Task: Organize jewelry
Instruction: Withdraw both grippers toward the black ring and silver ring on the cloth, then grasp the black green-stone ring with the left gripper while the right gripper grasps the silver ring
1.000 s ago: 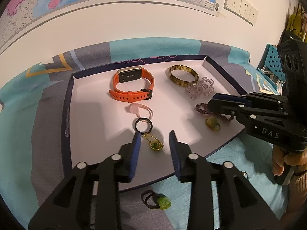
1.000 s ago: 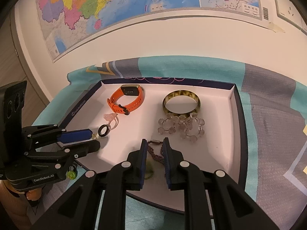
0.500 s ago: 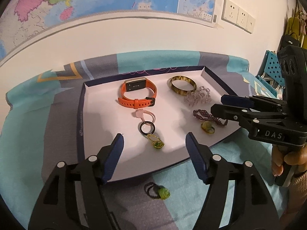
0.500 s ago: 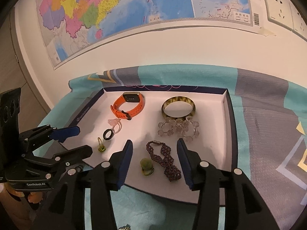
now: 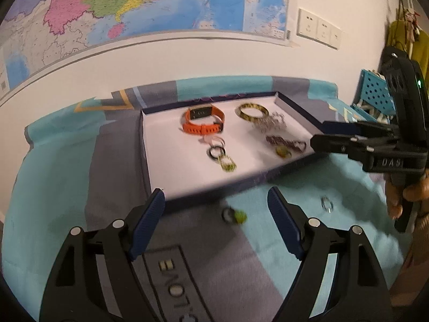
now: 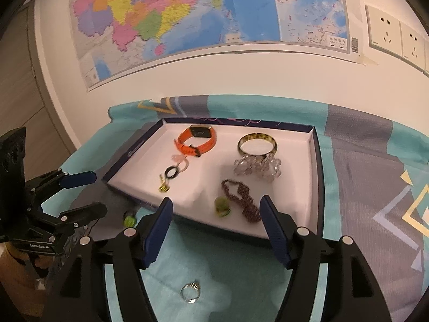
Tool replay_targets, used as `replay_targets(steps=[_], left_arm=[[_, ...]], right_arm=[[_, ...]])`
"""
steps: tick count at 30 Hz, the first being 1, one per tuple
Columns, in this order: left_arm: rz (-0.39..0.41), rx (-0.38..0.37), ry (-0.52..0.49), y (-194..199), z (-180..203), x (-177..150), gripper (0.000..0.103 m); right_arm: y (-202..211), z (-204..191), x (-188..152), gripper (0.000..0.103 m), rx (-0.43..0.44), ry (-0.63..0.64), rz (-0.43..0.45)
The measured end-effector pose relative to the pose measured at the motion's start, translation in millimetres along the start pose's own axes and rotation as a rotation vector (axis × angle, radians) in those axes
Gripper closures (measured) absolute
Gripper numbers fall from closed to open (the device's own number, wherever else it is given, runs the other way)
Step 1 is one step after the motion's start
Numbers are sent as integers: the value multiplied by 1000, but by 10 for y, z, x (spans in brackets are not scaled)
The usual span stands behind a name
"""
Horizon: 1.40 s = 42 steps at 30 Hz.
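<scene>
A shallow white tray (image 5: pixel 171 161) (image 6: pixel 295 177) with a dark rim lies on a teal and grey cloth. In it are an orange watch (image 5: pixel 203 121) (image 6: pixel 197 140), a tortoise bangle (image 5: pixel 252 111) (image 6: pixel 256 143), a clear bead bracelet (image 6: pixel 258 165), a purple bead bracelet (image 6: pixel 242 200), a green stone (image 6: pixel 222 206), a black ring (image 5: pixel 216 152) (image 6: pixel 171 172) and a green charm (image 5: pixel 228 164). On the cloth before the tray lie a green-stone ring (image 5: pixel 234 216) (image 6: pixel 129 219) and a silver ring (image 5: pixel 327 204) (image 6: pixel 191 292). My left gripper (image 5: pixel 215 222) is open above the green-stone ring. My right gripper (image 6: pixel 215 228) is open above the tray's near edge.
A white wall with a map (image 6: pixel 187 13) and sockets (image 6: pixel 386 35) stands behind the tray. A blue perforated basket (image 5: pixel 375 94) sits at the far right. The cloth (image 5: pixel 67 174) spreads left and in front of the tray.
Both grippers have opened wide and drawn back from the tray. The green charm and the purple bracelet with the green stone now lie released in the tray.
</scene>
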<state>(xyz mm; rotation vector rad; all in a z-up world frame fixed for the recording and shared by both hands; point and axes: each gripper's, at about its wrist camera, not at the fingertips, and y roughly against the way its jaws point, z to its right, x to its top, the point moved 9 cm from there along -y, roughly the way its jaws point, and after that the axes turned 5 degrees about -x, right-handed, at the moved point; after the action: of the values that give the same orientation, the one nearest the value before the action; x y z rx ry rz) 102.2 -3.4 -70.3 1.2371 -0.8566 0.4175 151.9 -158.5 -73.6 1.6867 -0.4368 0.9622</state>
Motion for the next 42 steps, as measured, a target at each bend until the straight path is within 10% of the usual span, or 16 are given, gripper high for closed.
replay_targets(steps=[18, 31, 42], left_arm=[[-164, -48, 27, -430, 125, -276, 45], [-162, -64, 46, -457, 158, -258, 65], [-156, -60, 56, -415, 171, -285, 77]], right_arm=[[53, -172, -720, 36, -17, 96, -143], [33, -391, -820, 86, -16, 187, -173], [39, -347, -793, 86, -11, 153, -165]])
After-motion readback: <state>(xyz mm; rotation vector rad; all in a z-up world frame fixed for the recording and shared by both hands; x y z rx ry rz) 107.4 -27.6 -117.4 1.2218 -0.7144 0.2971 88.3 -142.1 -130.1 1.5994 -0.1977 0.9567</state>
